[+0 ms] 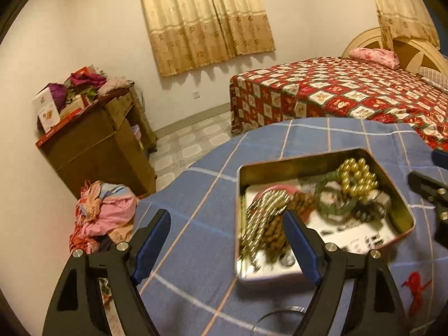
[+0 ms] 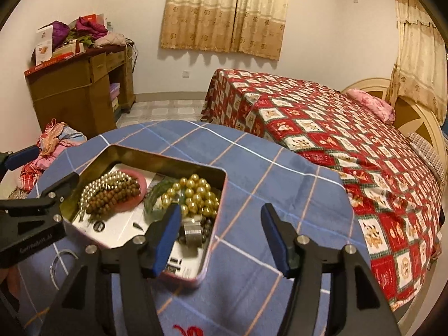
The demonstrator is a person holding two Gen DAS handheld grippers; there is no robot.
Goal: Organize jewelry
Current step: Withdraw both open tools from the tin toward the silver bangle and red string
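A metal tin (image 1: 400, 196) (image 2: 221, 184) sits on a blue checked tablecloth. It holds a gold bead bracelet (image 1: 357, 177) (image 2: 196, 196), brown wooden beads (image 1: 275, 231) (image 2: 112, 196), silver beads (image 1: 260, 218) (image 2: 92, 189), a green bangle (image 1: 330, 196) (image 2: 152, 196) and a silver ring (image 2: 193, 231). My left gripper (image 1: 226, 218) is open, its right finger over the tin's near edge. My right gripper (image 2: 219, 212) is open, empty, at the tin's right corner. A thin silver bangle (image 1: 280, 315) (image 2: 60, 263) lies on the cloth outside the tin.
The round table's cloth (image 1: 196, 196) (image 2: 280, 173) drops off at its far edge. Behind it stand a bed with a red patterned cover (image 1: 336, 89) (image 2: 322, 123), a wooden desk with clutter (image 1: 95, 140) (image 2: 72, 84) and a pile of clothes (image 1: 103, 215) on the floor.
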